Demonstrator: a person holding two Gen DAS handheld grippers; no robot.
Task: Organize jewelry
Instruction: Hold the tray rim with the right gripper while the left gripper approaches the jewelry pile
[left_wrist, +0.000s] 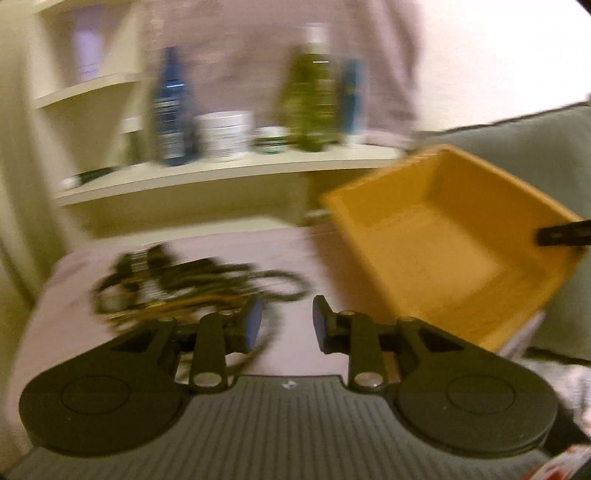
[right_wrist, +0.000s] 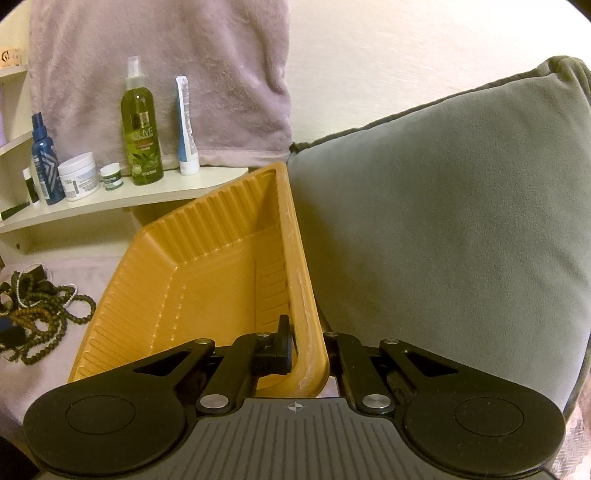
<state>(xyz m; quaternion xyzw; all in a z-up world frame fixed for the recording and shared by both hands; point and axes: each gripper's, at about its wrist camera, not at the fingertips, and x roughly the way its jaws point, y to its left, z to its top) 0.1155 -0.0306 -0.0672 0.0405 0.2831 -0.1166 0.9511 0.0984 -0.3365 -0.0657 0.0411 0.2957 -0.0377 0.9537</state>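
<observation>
Left wrist view: blurred bead tangle (left_wrist: 192, 288).

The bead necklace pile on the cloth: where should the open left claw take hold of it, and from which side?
Judging from the right wrist view, grip a loose dark loop on the edge of the bead necklace pile nearest the yellow tray, coming down from above. That strand lies apart from the tangle. The left claw stands open with nothing between its pads.
</observation>
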